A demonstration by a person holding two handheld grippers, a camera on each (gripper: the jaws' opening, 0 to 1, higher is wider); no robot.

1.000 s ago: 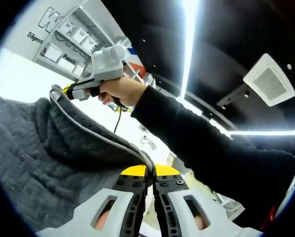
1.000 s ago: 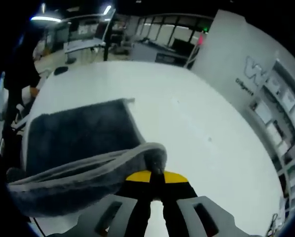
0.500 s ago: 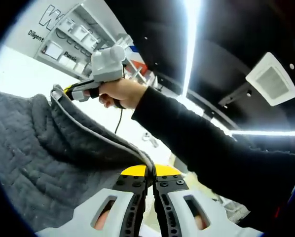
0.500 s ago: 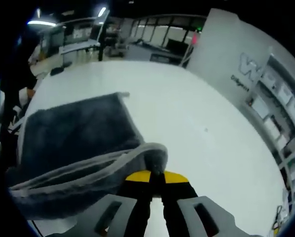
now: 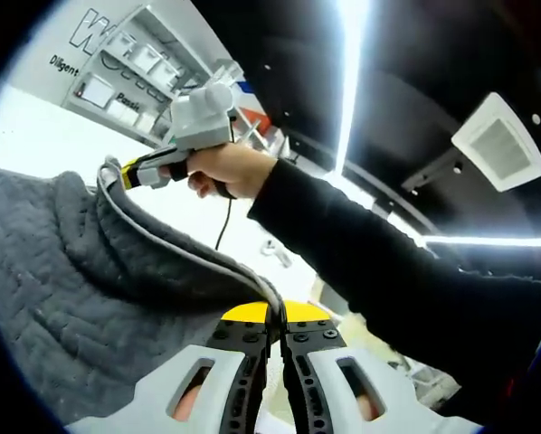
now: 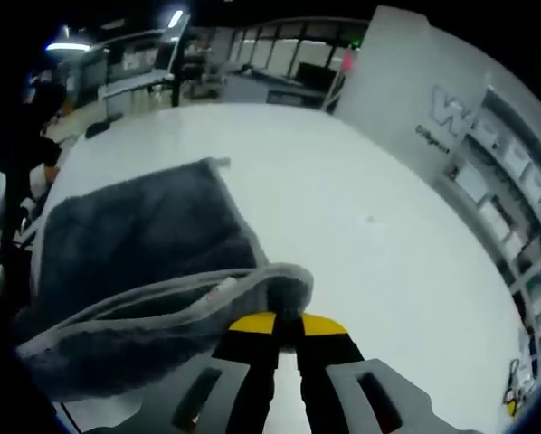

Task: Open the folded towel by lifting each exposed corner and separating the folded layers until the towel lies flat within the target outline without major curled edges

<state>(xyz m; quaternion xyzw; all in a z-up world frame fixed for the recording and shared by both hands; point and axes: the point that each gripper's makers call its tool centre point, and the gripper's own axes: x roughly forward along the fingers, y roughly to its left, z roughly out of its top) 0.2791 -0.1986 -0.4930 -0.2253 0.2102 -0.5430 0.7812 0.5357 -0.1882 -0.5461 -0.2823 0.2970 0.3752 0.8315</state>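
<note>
Left gripper view has the left gripper point(image 5: 276, 327) with its jaws pressed together on the hemmed edge of the grey towel point(image 5: 80, 271), which hangs away to the left of the jaws; farther up, a person's hand point(image 5: 223, 169) in a dark sleeve point(image 5: 379, 271) holds the right gripper point(image 5: 126, 172), which is pinched on the same edge at its far corner. Right gripper view has the right gripper's jaws closed on a grey hem, with the rest of the towel draping down to lie on the white table point(image 6: 361, 244) to the left.
</note>
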